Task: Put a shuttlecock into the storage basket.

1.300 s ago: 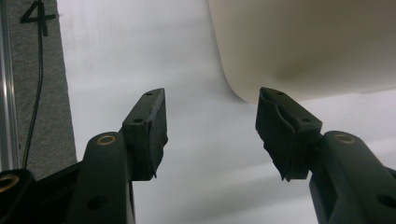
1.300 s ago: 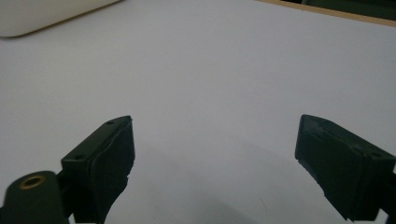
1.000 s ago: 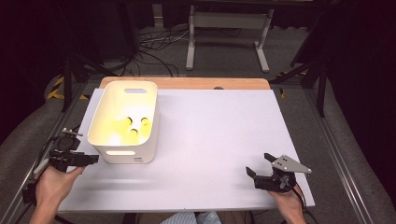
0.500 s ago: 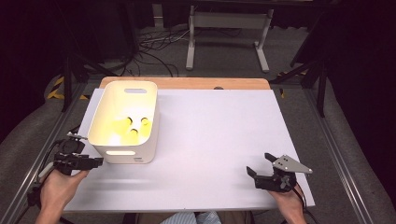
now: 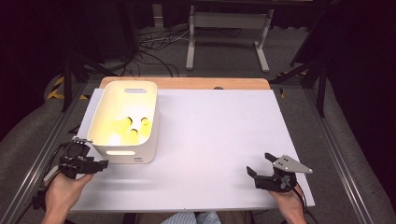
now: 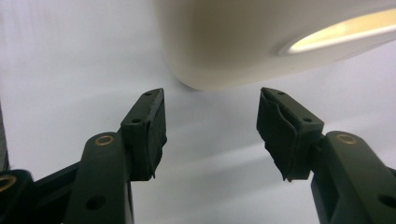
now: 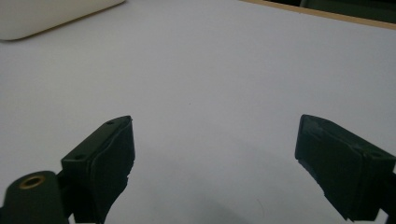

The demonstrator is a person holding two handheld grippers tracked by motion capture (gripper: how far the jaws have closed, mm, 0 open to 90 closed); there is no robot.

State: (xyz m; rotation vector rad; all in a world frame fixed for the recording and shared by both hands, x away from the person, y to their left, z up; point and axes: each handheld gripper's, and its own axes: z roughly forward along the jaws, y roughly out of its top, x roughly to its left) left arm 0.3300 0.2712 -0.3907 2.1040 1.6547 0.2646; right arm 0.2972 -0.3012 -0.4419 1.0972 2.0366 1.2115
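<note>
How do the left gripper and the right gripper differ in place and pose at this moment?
The left gripper sits close to the near left corner of the white bin, its jaws pointing at that corner; the right gripper rests over bare white table, far from the bin. The right gripper's grey three-cornered plate is clear in the high view; the left gripper's is barely visible. Both have open jaws with nothing between them.

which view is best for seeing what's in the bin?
High view: it looks down into the bin and shows yellow pieces on its floor. Left gripper view shows its outer wall and handle slot, right gripper view just a corner; no contents.
</note>
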